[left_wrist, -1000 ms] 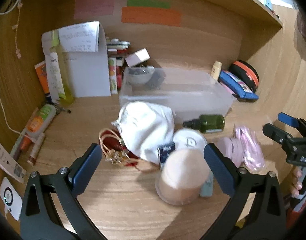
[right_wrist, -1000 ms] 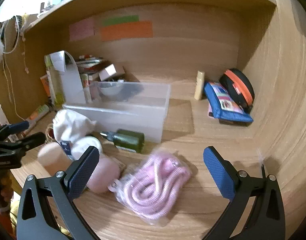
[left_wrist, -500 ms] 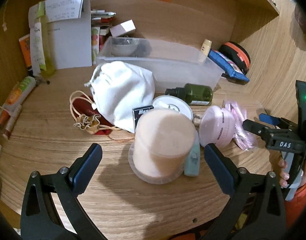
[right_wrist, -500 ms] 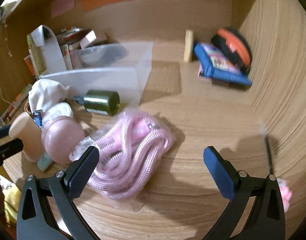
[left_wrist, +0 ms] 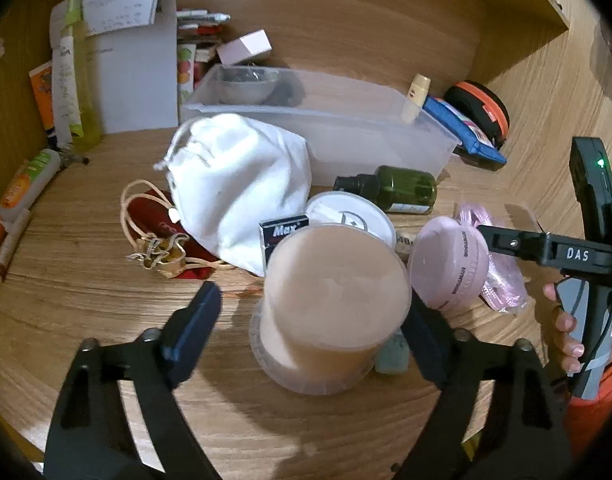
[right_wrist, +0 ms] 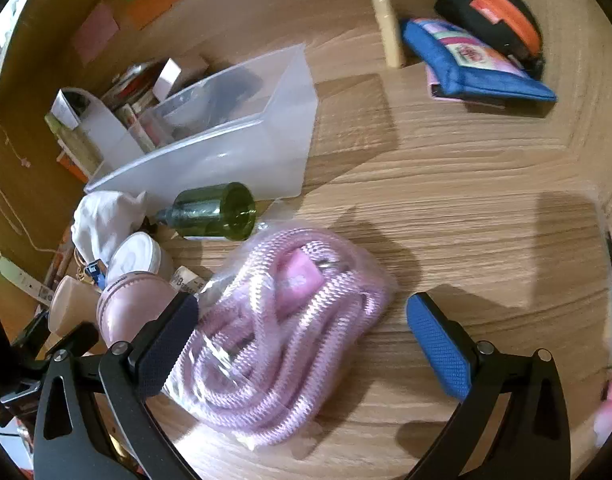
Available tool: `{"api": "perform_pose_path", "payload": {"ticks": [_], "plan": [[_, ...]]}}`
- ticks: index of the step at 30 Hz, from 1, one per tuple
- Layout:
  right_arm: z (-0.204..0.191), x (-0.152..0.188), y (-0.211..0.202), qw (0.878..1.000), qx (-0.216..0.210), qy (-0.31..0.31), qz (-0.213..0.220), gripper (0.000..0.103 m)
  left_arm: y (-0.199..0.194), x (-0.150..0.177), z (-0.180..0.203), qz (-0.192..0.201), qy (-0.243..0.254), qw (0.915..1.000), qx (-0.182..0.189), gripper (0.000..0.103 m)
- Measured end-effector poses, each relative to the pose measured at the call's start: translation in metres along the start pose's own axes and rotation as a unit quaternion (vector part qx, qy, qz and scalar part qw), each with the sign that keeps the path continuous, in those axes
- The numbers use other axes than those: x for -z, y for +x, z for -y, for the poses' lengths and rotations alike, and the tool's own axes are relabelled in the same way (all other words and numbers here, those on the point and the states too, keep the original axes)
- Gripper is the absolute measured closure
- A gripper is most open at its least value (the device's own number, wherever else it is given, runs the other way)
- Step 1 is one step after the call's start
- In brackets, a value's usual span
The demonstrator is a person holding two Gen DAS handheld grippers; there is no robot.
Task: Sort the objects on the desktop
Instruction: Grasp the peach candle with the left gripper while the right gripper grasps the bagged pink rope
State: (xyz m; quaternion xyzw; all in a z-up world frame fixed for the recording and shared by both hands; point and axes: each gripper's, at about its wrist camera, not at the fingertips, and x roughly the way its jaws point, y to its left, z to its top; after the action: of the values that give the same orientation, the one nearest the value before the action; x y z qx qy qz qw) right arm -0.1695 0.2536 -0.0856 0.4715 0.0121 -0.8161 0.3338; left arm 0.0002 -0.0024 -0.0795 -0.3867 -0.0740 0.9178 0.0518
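Note:
My left gripper (left_wrist: 306,320) is open, its fingers on either side of a peach cylindrical jar (left_wrist: 330,316) standing on the wooden desk, without touching it. My right gripper (right_wrist: 302,332) is open over a bagged pink rope (right_wrist: 282,340), its left finger at the bag's edge. Beside the jar lie a pink round case (left_wrist: 450,264), a white tin (left_wrist: 350,216), a green bottle (left_wrist: 398,190), a white drawstring pouch (left_wrist: 238,184) and a red pouch (left_wrist: 158,220). A clear plastic bin (left_wrist: 346,120) stands behind them.
A blue pouch (right_wrist: 478,68), a black-orange case (right_wrist: 494,4) and a cream tube (right_wrist: 390,32) lie at the back right. Papers, tubes and boxes (left_wrist: 118,68) stand at the back left. Wooden walls enclose the desk on three sides.
Both grippers have moved forward and down: the left one now straddles the peach jar, the right one has come over the pink rope bag. Both stayed open.

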Motion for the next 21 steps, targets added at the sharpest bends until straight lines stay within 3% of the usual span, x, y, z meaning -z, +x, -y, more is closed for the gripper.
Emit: {"api": "perform_pose_path", "payload": {"ticks": [6, 13, 17, 21], "plan": [[-0.023, 0.001, 0.012, 0.997, 0.05, -0.06, -0.005, 0.0, 0.009, 0.001, -0.001, -0.007, -0.007, 0.9999, 0.005, 0.028], [-0.017, 0.003, 0.009, 0.997, 0.046, -0.062, 0.001, 0.004, 0.01, 0.0, 0.007, 0.01, 0.01, 0.9999, -0.002, 0.041], [-0.017, 0.004, 0.004, 0.997, 0.029, -0.071, 0.002, 0.018, 0.008, 0.001, 0.014, 0.023, 0.029, 0.9992, -0.017, 0.045], [-0.021, 0.005, 0.001, 0.996, 0.015, -0.088, 0.007, 0.033, 0.007, 0.0, 0.011, 0.022, 0.022, 0.9995, -0.007, 0.045]]}}
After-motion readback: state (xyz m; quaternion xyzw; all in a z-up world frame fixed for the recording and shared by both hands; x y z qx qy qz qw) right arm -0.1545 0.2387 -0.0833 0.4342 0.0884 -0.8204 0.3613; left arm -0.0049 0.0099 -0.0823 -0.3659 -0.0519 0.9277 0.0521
